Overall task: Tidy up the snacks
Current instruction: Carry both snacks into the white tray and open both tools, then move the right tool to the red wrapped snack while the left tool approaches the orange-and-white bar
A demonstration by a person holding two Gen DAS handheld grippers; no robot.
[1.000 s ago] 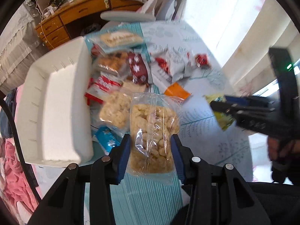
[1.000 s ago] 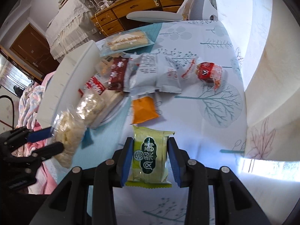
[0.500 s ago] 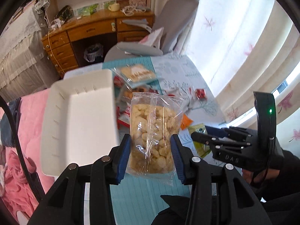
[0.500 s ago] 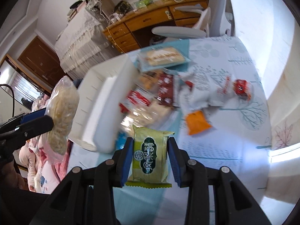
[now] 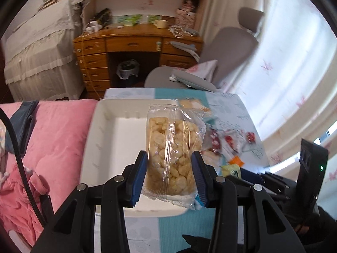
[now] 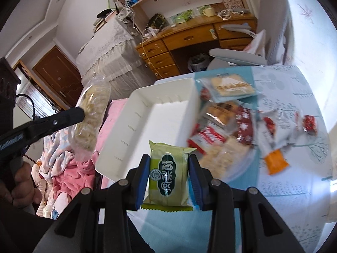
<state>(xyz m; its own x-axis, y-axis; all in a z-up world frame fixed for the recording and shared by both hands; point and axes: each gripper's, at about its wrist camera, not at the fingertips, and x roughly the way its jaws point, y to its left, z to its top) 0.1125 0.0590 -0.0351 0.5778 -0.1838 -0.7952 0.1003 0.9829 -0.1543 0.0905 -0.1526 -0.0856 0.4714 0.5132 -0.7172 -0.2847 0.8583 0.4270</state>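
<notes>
- Left wrist view: the left gripper [image 5: 170, 176] is clamped, blue pads narrowly apart, on the lower part of a clear bag of puffed snacks [image 5: 173, 150], which stands upright between them, raised above the table.
- Behind the bag lies a white rectangular bin [image 5: 99, 145] with slotted inner walls; it sits at the table's edge beside a pink quilt [image 5: 52, 139].
- To the right, on the patterned tablecloth [image 5: 233, 113], lie red-and-white wrapped snacks [image 5: 227, 141] and an orange packet [image 5: 237, 160] (all rather blurred).
- The right gripper [image 5: 248, 174] shows at the lower right edge, a corner of yellow-green wrapper at its tip.
- Right wrist view: the right gripper [image 6: 168, 179] is closed on a green pastry packet [image 6: 168, 172] with a dark label, held upright above the table, in front of the near corner of the white bin [image 6: 134, 130].
- The left gripper [image 6: 82, 113] comes in from the left, carrying the puffed-snack bag [image 6: 90, 118] in the air left of the bin; a hand [image 6: 21, 185] grips its handle.
- Right of the bin lies the snack pile: a cracker pack [image 6: 231, 87], a dark red packet [image 6: 244, 126] and the orange packet [image 6: 276, 161].
</notes>
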